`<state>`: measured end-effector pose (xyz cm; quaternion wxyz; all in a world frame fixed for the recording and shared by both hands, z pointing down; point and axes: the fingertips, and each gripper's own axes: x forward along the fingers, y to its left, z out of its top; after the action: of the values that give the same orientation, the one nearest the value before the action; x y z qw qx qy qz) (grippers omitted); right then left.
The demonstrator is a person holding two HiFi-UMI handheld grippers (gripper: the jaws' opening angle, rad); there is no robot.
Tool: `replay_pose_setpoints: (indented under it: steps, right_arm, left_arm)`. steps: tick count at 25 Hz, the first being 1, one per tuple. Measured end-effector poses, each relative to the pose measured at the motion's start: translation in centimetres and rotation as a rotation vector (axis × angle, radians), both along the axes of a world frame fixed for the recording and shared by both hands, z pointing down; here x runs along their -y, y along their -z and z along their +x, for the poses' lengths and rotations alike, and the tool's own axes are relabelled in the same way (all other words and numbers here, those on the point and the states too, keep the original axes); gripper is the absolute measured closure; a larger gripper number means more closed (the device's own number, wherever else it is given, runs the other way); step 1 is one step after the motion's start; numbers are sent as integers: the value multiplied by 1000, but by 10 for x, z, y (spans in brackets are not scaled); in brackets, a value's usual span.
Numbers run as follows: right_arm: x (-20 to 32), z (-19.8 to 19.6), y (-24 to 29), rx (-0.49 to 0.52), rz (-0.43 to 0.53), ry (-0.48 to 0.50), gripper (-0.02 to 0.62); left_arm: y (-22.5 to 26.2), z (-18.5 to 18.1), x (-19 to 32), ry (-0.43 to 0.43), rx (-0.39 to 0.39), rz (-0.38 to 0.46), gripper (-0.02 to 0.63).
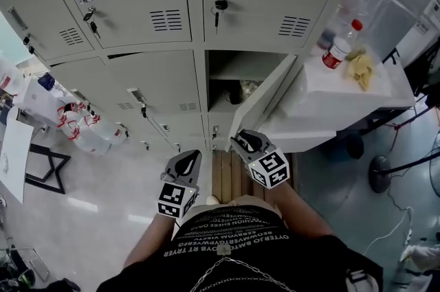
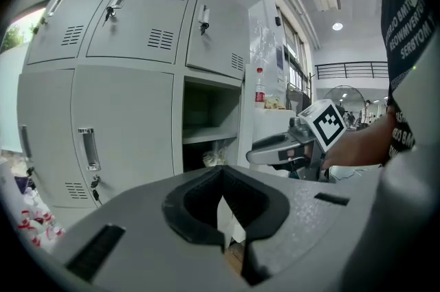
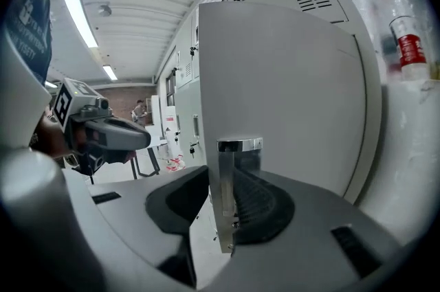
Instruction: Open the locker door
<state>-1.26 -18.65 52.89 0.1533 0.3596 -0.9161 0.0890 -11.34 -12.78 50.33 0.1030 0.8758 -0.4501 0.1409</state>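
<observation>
The locker door (image 1: 260, 99) stood swung out from the lower right compartment (image 1: 237, 67), hinged on its right side, with its free edge pointing toward the person. In the right gripper view, the door's outer face (image 3: 289, 98) filled the middle of the frame, and its upright chrome handle (image 3: 231, 187) stood at the near edge.

The right gripper (image 1: 246, 141) was at that edge. Its jaws were clamped on the handle, one pad on each side of the chrome bar. The left gripper (image 1: 187, 161) was held just beside the right one and clear of the lockers. Its jaws were together at the tips, with nothing between them.

Inside the open compartment, a shelf (image 1: 240, 77) divided the space. A crumpled bag (image 1: 249, 86) lay under the shelf. The neighbouring lower door (image 1: 155, 88) was closed. The upper lockers were also closed, and a key (image 1: 219, 5) hung in the lock directly above the open compartment.

A white table (image 1: 330, 102) stood to the right of the lockers, touching the bank or just beside it. It carried a clear bottle (image 1: 338, 49) with a red cap and label, and a yellow crumpled item (image 1: 361, 68) lay near the bottle. Wooden slats (image 1: 228, 177) lay on the floor under the grippers. White packages with red markings (image 1: 75, 122) were stacked on the floor to the left of the lockers.
</observation>
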Motion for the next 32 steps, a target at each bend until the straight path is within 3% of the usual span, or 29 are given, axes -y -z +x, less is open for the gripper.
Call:
replay_pose_setpoints:
  steps: [5,15,32]
  right_arm:
    - [-22,24,0,-6,2,40,486]
    - [-47,72,1,2,21,162,482]
    - [-64,140,0,11,52,215,465]
  left_arm:
    - [8,25,-7,12,-15,-3,612]
    - [9,98,-25,-54,5,-7,612]
    - [9,111,-64,37,23,2,612]
